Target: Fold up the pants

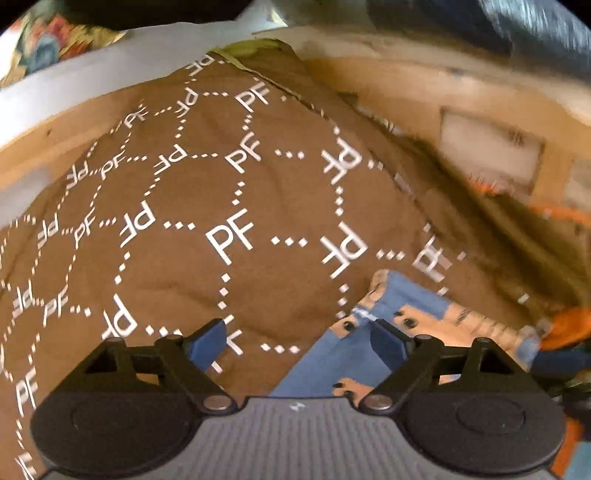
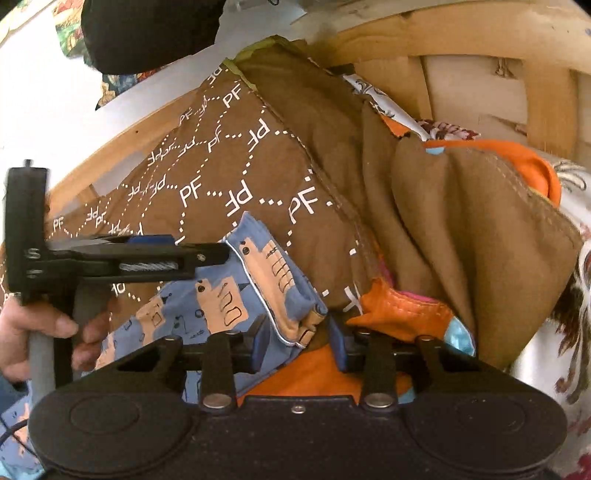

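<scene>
The blue pants (image 2: pixel 236 295) with tan drawings lie crumpled on a brown cover printed with white PF letters (image 2: pixel 229 166). My right gripper (image 2: pixel 299 341) has a bunched, white-piped edge of the pants between its blue pads, and the pads press on it. In the left wrist view the pants (image 1: pixel 332 365) reach in from the lower right. My left gripper (image 1: pixel 299 339) stands wide open above them, one finger over the pants edge and the other over the brown cover (image 1: pixel 240 206), holding nothing. A hand (image 2: pixel 37 328) carries the left gripper (image 2: pixel 221 254), seen side-on.
Orange cloth (image 2: pixel 399 314) and plain brown folds (image 2: pixel 461 240) are heaped to the right of the pants. Patterned white fabric (image 2: pixel 569 332) lies at the far right. A wooden frame (image 2: pixel 461 40) runs behind, and a dark shape (image 2: pixel 147 33) hangs at the top left.
</scene>
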{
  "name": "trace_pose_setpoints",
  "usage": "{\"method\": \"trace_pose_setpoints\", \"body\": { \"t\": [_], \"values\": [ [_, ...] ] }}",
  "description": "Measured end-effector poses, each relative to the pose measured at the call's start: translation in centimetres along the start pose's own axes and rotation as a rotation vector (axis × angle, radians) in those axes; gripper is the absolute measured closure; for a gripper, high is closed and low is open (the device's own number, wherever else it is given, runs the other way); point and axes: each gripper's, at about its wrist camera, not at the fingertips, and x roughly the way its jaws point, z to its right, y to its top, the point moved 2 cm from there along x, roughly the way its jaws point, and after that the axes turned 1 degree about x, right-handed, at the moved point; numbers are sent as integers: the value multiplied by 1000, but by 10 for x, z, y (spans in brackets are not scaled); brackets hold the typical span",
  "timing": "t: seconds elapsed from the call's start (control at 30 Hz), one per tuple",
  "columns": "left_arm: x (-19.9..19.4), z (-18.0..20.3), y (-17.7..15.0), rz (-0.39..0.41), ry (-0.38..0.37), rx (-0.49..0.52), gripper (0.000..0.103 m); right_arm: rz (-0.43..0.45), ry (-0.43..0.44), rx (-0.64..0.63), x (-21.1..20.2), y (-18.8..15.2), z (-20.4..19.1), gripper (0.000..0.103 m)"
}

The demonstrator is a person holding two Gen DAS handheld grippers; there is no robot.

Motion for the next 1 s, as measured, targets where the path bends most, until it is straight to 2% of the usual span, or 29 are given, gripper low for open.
{"method": "trace_pose_setpoints", "body": {
  "t": [0.13,0.23,0.33,0.5,0.6,0.67,0.87,0.9,0.93,0.97,1.0],
  "values": [
    [-6,-2,6,-98,-60,-76,23,32,8,55,2,1,4,73],
    [-7,-7,12,-153,-145,-185,26,62,-10,20,-1,-1,1,86],
    [-7,-13,18,-204,-219,-287,26,111,-43,-184,-7,-6,-21,89],
    [-11,-15,29,-251,-281,-366,26,250,-135,-773,-17,-42,-83,89],
    [-11,-11,35,-260,-266,-355,26,257,-124,-918,-15,-59,-101,89],
    [-8,-7,35,-276,-248,-335,28,261,-122,-971,-14,-65,-107,89],
    [5,2,28,-335,-227,-339,49,249,-122,-1042,-11,-75,-111,89],
    [6,3,26,-334,-228,-338,62,247,-123,-1047,-11,-75,-111,89],
    [7,4,24,-337,-228,-338,80,248,-123,-1052,-12,-77,-111,89],
    [8,4,21,-344,-231,-345,87,250,-123,-1052,-12,-77,-111,89],
    [8,3,19,-346,-236,-360,89,251,-123,-1048,-12,-76,-111,89]
  ]
}}
